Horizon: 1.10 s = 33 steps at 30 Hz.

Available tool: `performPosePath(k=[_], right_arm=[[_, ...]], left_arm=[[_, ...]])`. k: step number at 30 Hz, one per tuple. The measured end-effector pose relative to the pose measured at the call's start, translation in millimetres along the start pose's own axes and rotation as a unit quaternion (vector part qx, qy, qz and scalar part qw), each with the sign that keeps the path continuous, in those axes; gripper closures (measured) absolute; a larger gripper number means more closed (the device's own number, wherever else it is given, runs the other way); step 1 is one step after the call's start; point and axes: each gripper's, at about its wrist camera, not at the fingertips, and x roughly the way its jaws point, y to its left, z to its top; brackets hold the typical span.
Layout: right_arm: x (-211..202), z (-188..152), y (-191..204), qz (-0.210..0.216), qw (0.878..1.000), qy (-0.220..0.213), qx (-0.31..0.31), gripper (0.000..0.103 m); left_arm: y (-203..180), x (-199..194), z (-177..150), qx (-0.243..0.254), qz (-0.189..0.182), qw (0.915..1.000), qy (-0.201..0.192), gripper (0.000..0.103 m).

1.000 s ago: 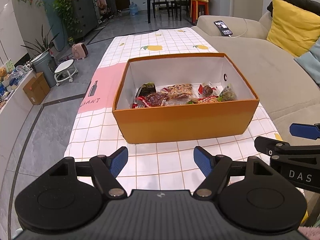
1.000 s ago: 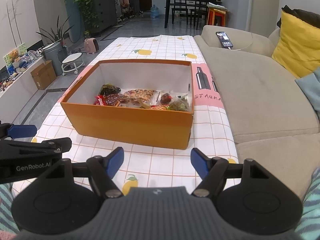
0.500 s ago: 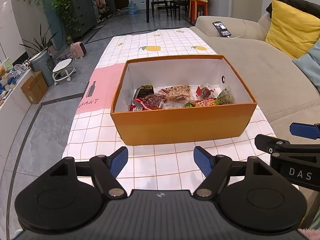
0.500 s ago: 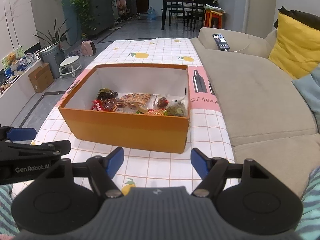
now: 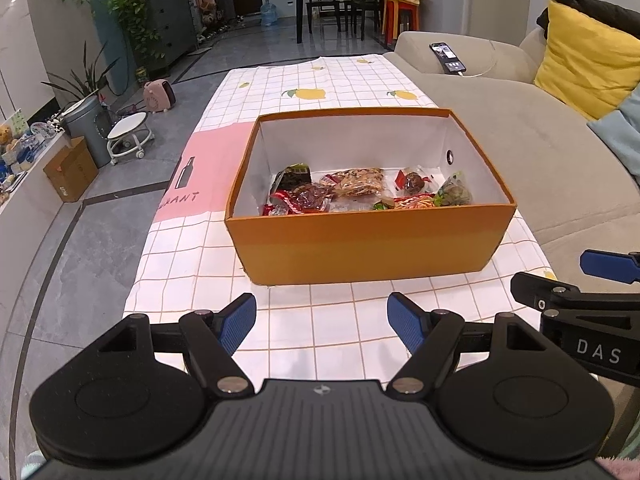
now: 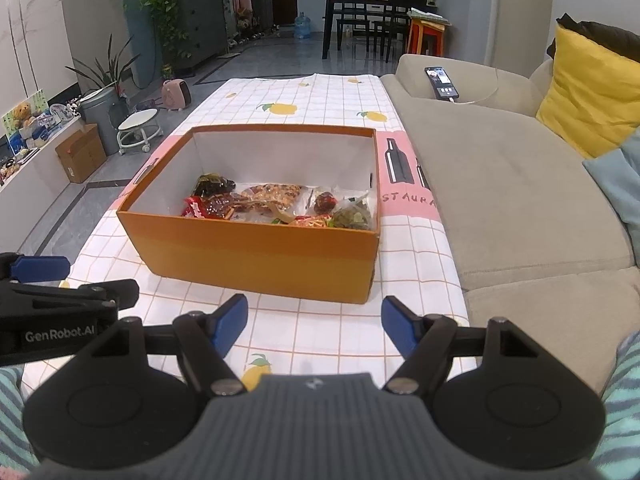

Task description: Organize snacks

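Orange box (image 5: pixel 368 240) long axis left-right, opening up, snacks (image 5: pixel 360 192) heaped inside. Left gripper (image 5: pixel 322 322) and right gripper (image 6: pixel 314 322) both spread, empty, near side.

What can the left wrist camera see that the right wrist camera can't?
Only the left wrist view shows the round hole in the box's white inside wall, and the right tool from the side. Only the right wrist view shows the two bottle drawings on the tablecloth beside the sofa, and the left tool. Both show the orange box of snacks, the phone and the yellow pillow.
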Motion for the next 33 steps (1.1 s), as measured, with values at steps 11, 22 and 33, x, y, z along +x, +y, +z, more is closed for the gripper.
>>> performPosePath(k=[11,22,33], right_arm=[[0.8,-0.7,-0.8,-0.001,1.000,0.000,0.002,0.032],[1.4,-3.3,-1.5,-0.003,1.000,0.001,0.003,0.031],[3.0,-7.9,-1.4,-0.006,1.000,0.004,0.002,0.031]], left_arm=[[-1.2,-2.3,-3.2,0.002,0.002,1.0000,-0.002,0.015],[-1.9,-3.0,-3.7,0.002,0.004,1.0000,0.000,0.015],[1.7,-4.4,-6.1,-0.004,0.000,1.0000,0.001,0.015]])
